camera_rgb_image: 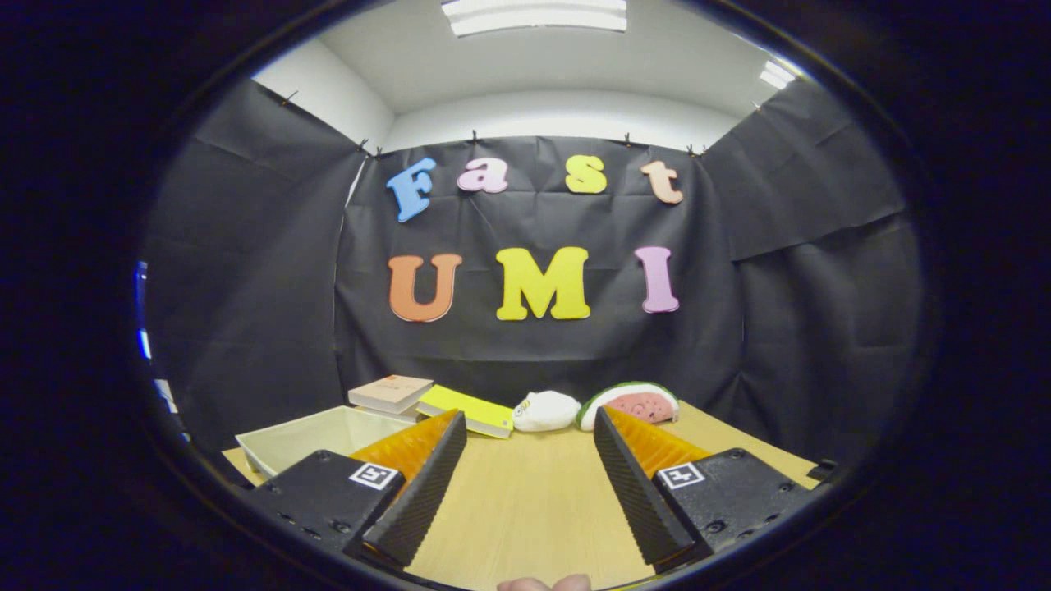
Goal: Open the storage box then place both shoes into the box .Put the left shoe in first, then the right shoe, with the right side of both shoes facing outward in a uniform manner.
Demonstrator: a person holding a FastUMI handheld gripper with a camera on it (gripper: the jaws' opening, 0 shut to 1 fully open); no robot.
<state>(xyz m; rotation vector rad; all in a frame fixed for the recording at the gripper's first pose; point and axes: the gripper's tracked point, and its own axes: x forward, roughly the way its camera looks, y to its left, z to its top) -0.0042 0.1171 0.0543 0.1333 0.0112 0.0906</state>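
Black cloth [534, 361] hung all round as the booth's wall, creased and pinned along its top edge with small clips. Above it a white wall [558, 115] ran up to a white ceiling [525, 66], where a long light panel [534, 15] glowed bright, a second one [776, 75] off to the side. Down below, a pale wood-grain table [525, 501] stretched back right to the cloth.
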